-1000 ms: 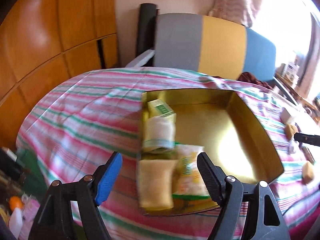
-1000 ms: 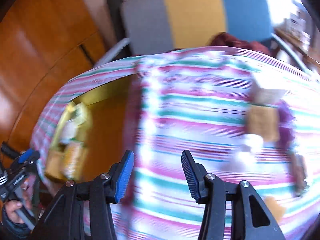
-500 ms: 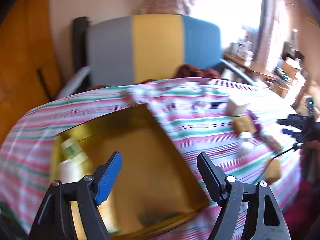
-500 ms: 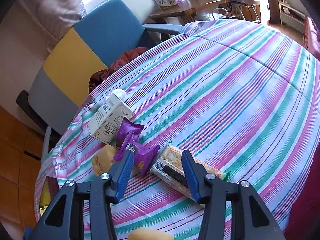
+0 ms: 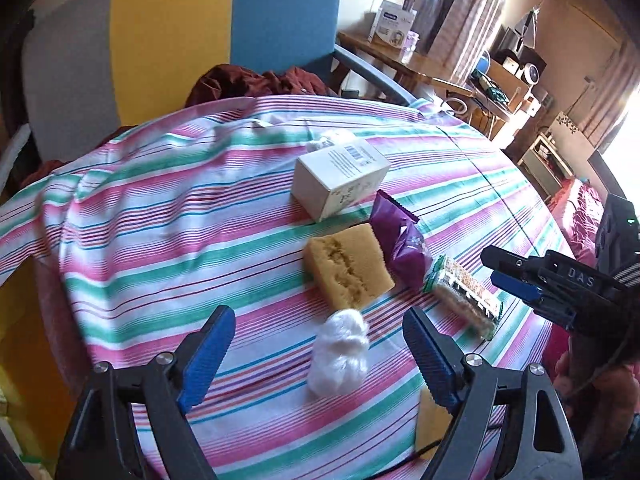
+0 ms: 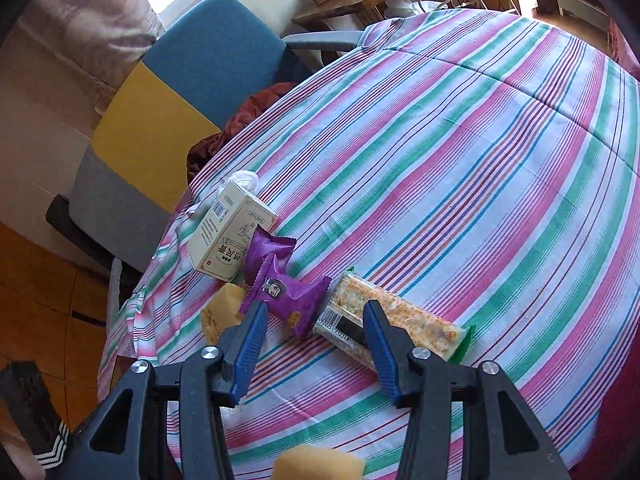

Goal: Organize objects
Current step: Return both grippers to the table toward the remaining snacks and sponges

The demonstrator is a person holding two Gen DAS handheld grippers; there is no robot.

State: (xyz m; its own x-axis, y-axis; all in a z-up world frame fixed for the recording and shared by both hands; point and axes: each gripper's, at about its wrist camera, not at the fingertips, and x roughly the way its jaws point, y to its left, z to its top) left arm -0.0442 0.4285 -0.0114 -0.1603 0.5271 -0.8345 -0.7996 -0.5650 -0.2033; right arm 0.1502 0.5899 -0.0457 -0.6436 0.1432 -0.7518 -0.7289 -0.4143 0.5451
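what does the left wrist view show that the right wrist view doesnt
Only the left wrist view shows the white cotton wad and the right gripper from the side.

Only the right wrist view shows the printed front of the white carton and the barcode on the clear-wrapped cracker pack.

Both show the carton, the purple snack packet, the yellow sponge cake, the cracker pack and the striped cloth.

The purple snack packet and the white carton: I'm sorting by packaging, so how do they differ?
The purple snack packet is a soft, crinkled foil pouch with serrated ends; the white carton is a rigid, flat-sided box. The packet is vivid purple, the carton pale with dark print and a barcode. The packet looks smaller than the carton. Both lie unheld on the striped cloth, right beside each other.
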